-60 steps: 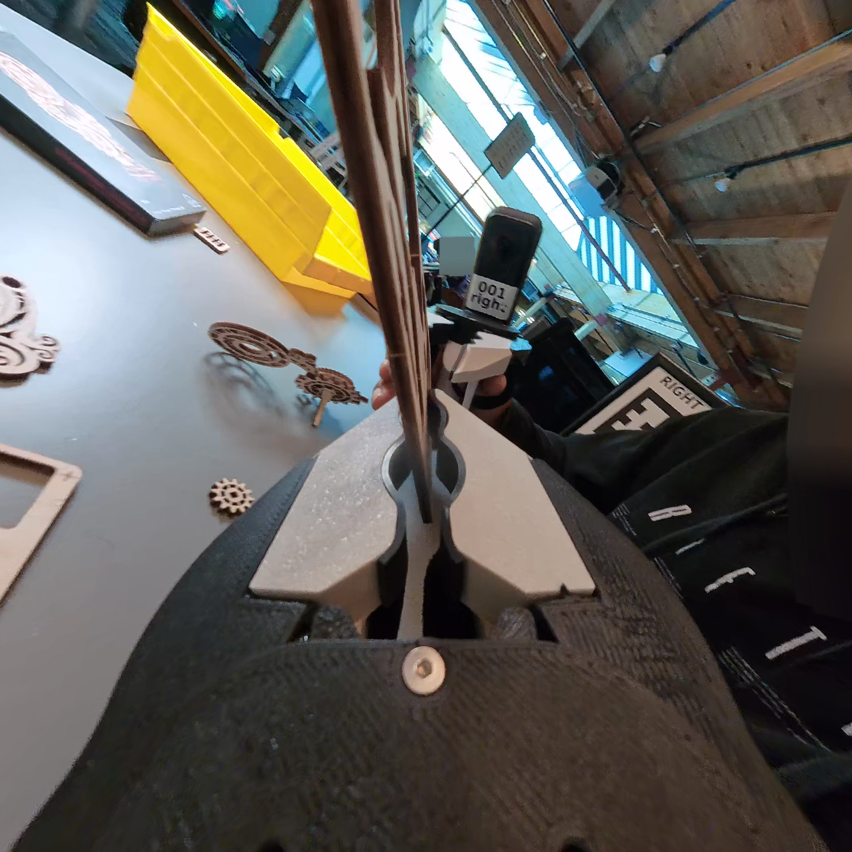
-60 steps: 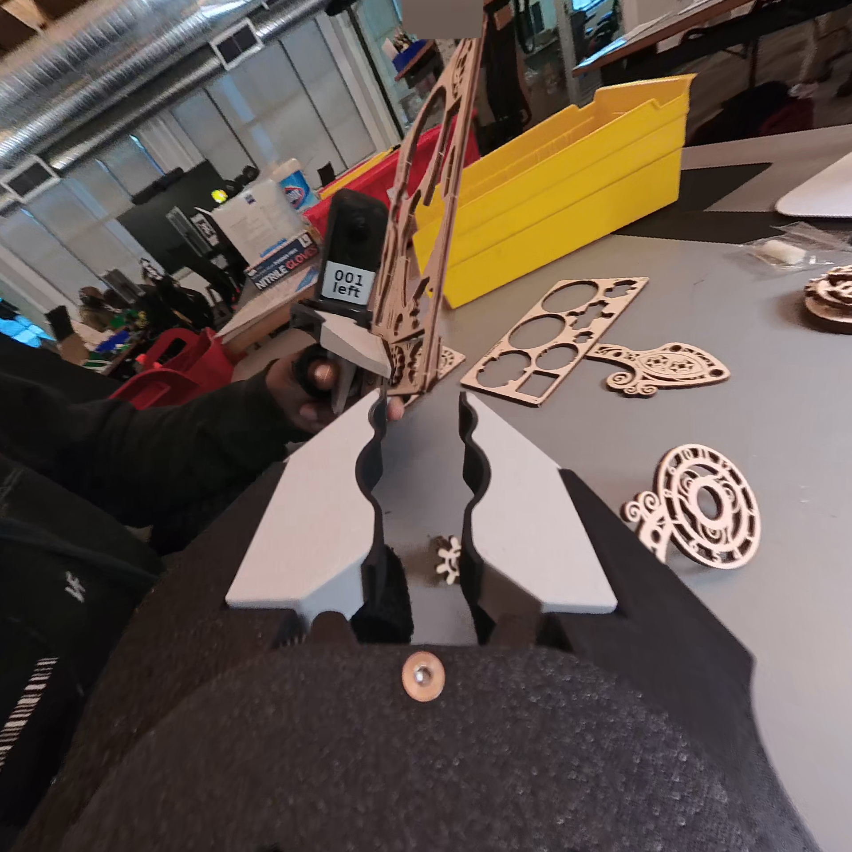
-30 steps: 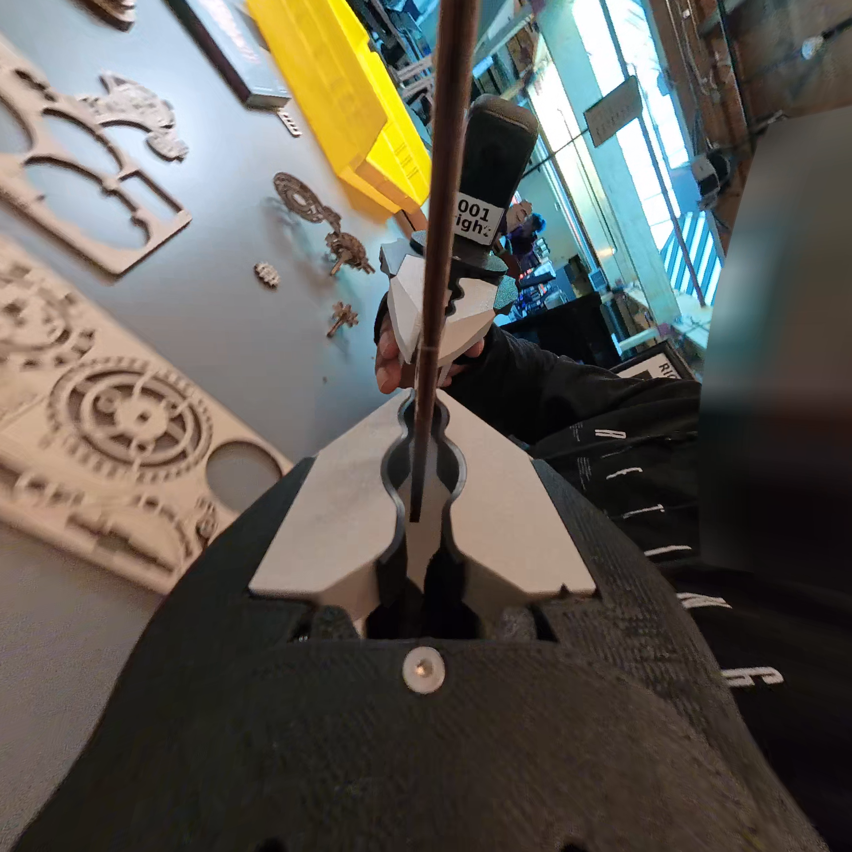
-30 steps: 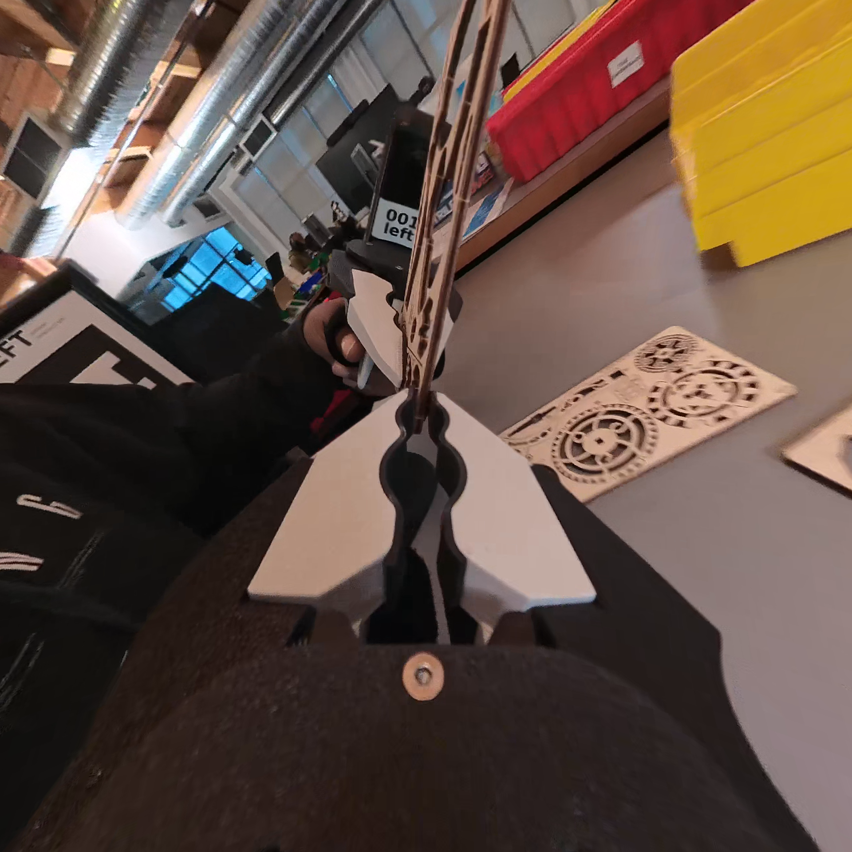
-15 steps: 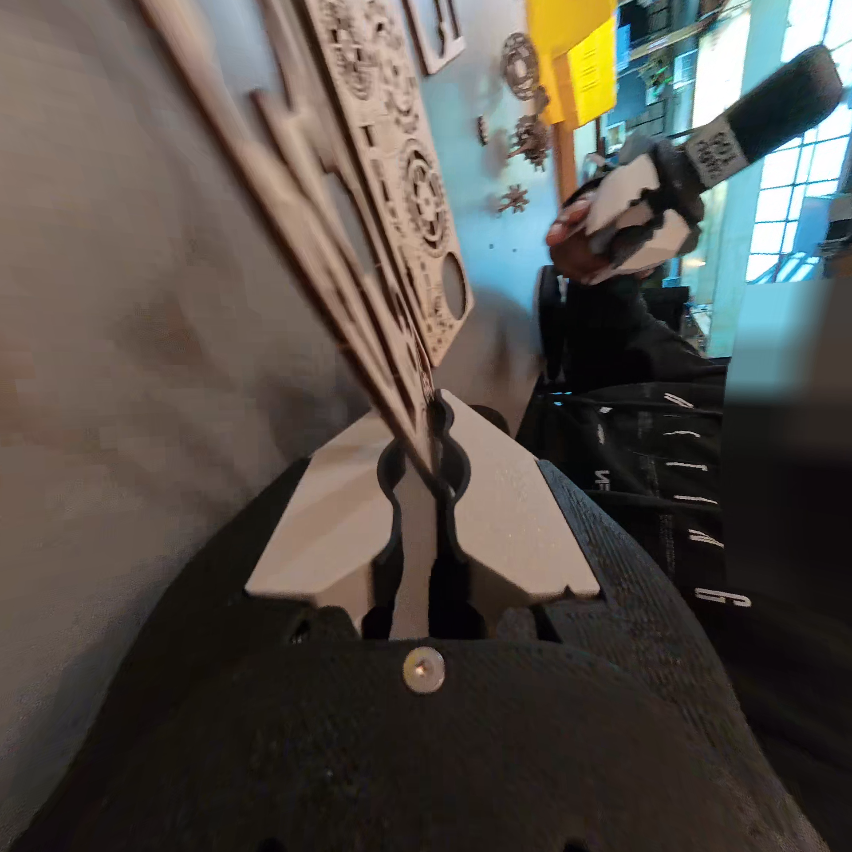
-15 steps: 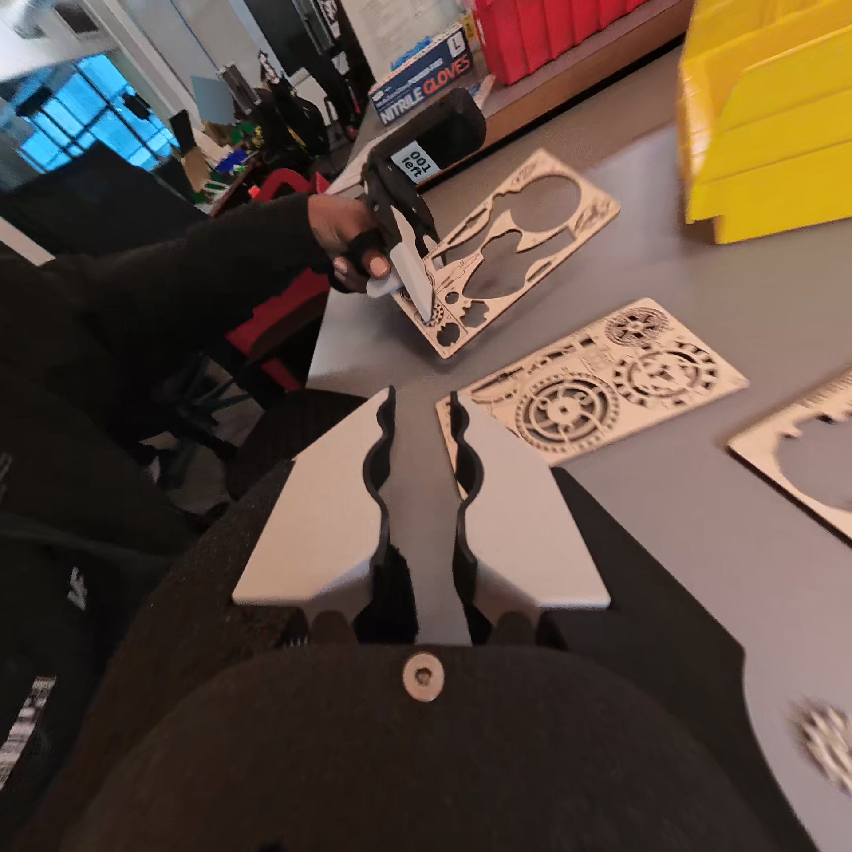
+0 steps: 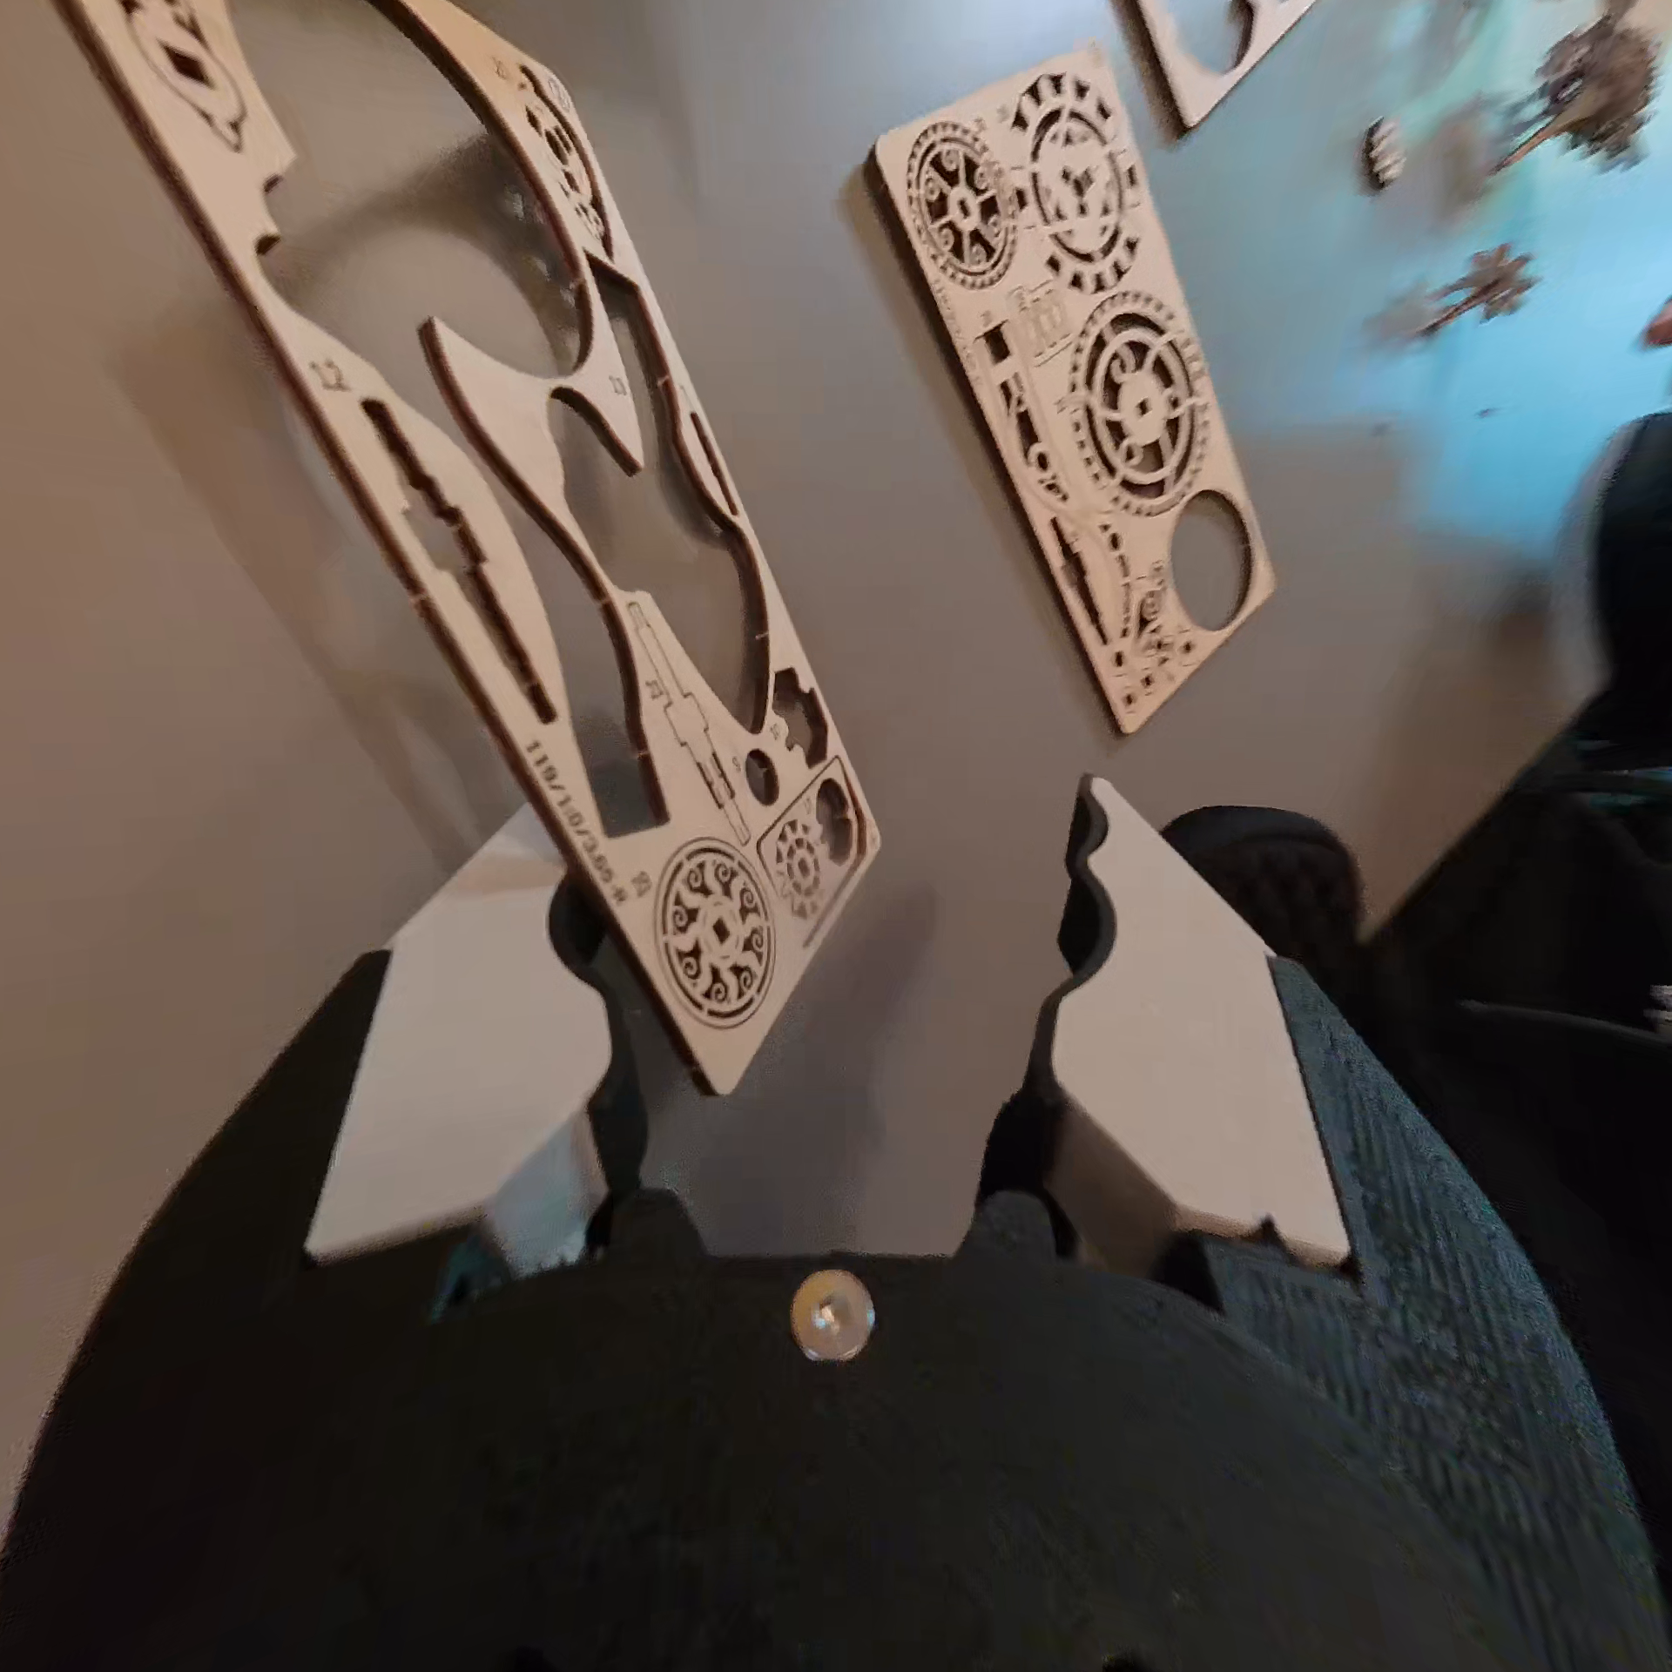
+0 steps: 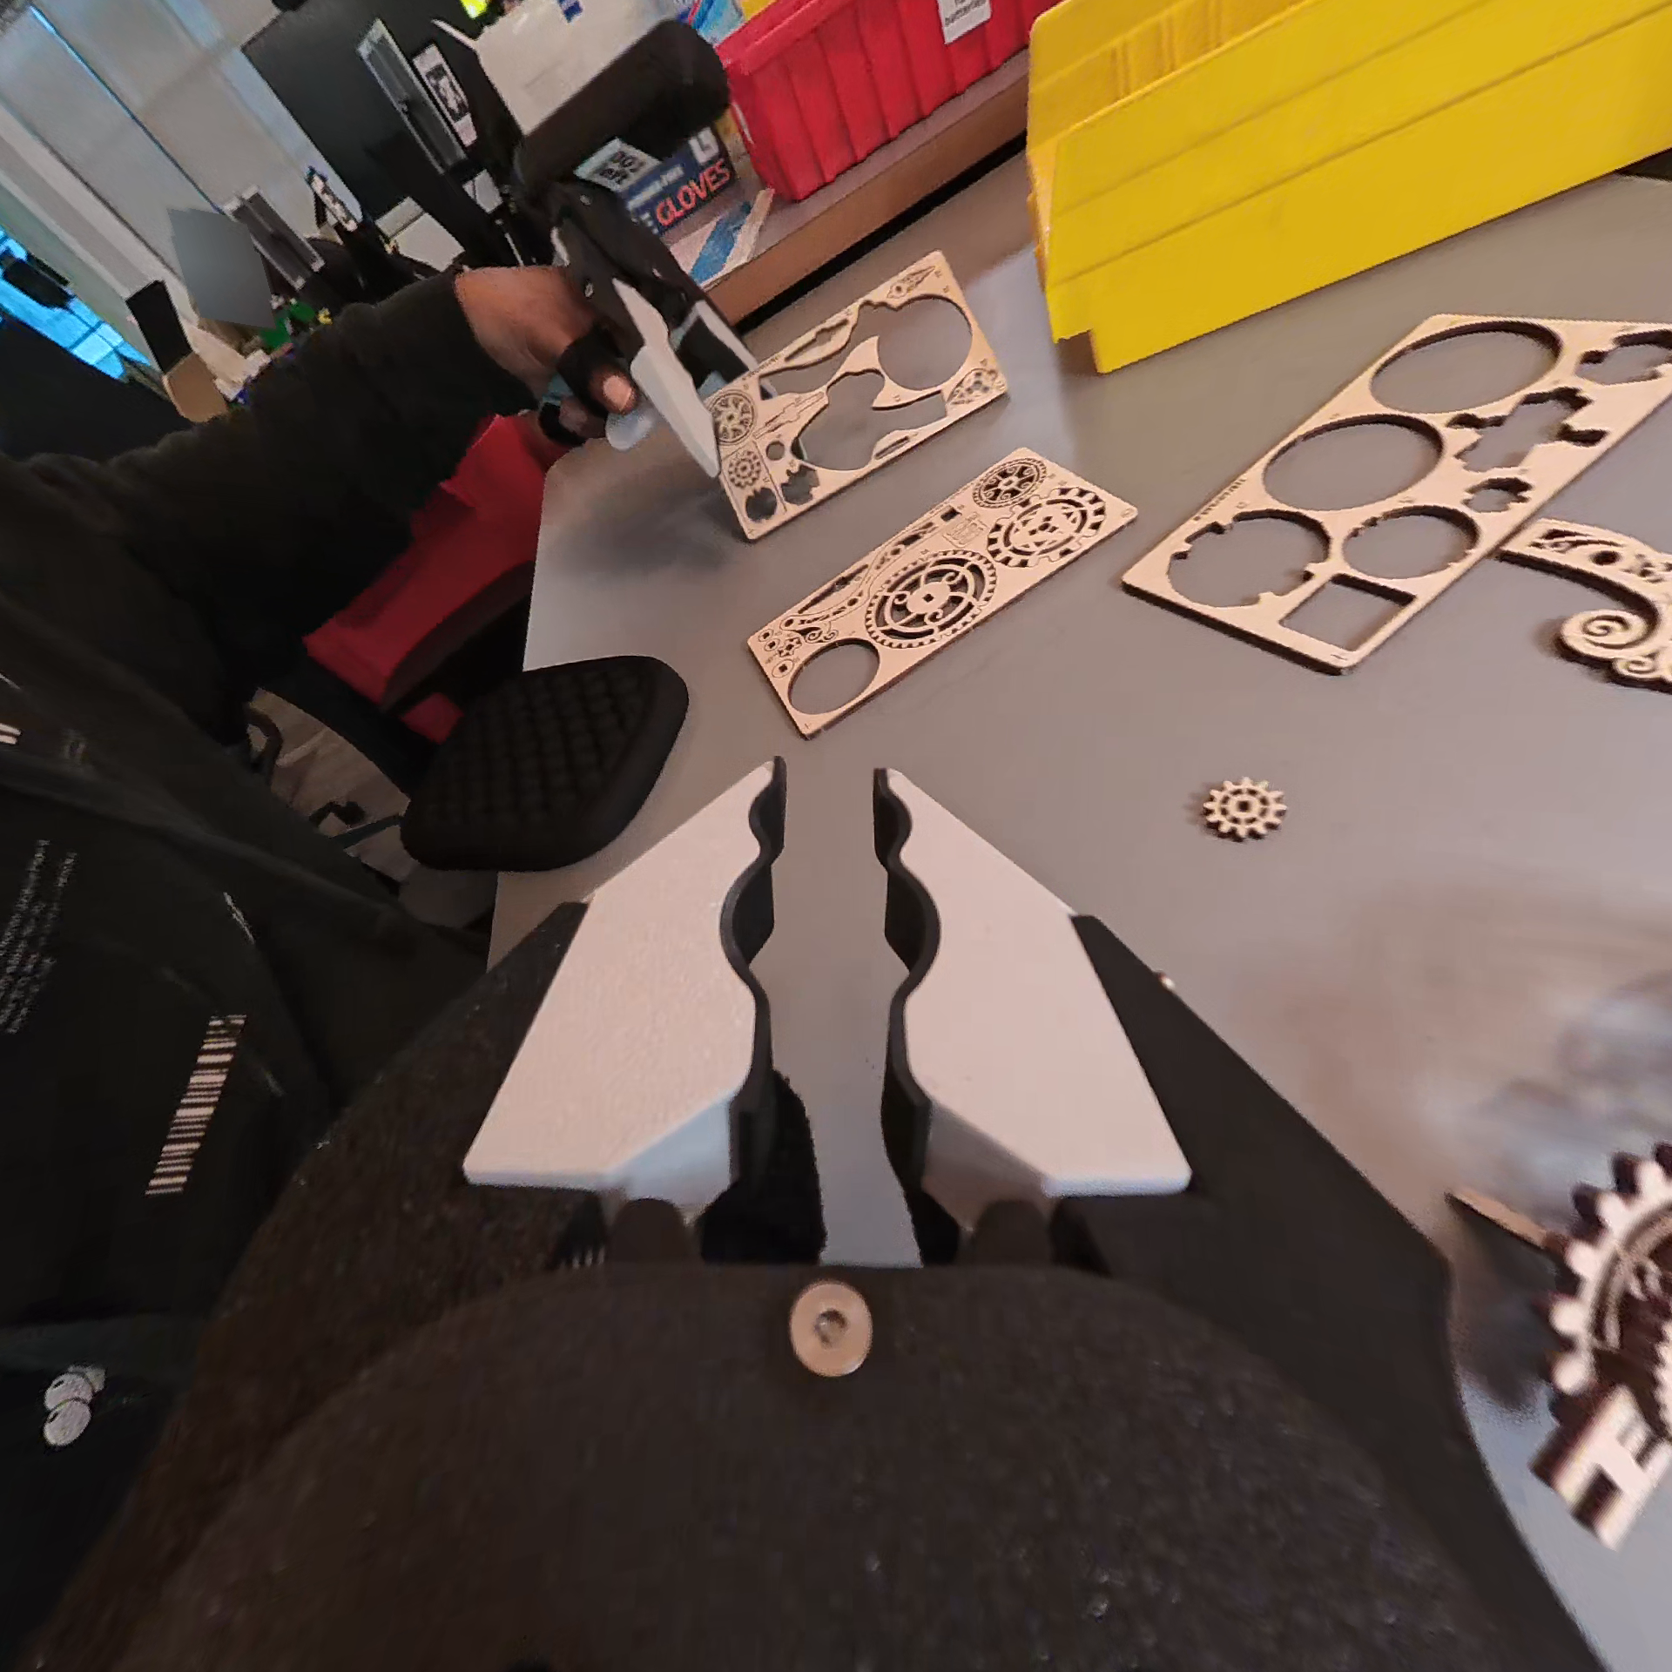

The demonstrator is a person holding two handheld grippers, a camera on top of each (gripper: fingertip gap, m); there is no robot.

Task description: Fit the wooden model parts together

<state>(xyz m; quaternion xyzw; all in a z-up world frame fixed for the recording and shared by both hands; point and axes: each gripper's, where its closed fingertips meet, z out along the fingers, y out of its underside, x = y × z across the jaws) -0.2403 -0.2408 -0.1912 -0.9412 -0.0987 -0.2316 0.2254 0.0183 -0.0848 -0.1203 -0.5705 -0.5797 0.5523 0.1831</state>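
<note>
My left gripper [image 7: 819, 814] is wide open over the grey table. A thin wooden parts sheet with large cutouts [image 7: 697, 932] rests with its near corner against my left finger, not clamped. From the right wrist view the left gripper [image 8: 728, 416] sits at that sheet's near end [image 8: 982, 384], and the sheet lies low on the table. A second sheet with gear patterns [image 7: 1068, 362] lies flat beside it [image 8: 932, 588]. My right gripper [image 8: 828, 774] is open and empty above the table's near edge.
A small loose gear [image 8: 1244, 810] lies right of my right gripper. An emptied sheet frame [image 8: 1321, 534], an ornate curled piece [image 8: 1619, 624] and a gear assembly [image 8: 1619, 1312] lie further right. Yellow bins [image 8: 1312, 181] stand behind. A black chair pad [image 8: 543, 760] is at the table's left edge. One gripper's finger ends stand about 30 centimetres off the other's.
My left gripper was shut on the cutout sheet and brought it down to the table; now its jaws are wide open and the sheet is let go. My right gripper let go earlier and drew back.
</note>
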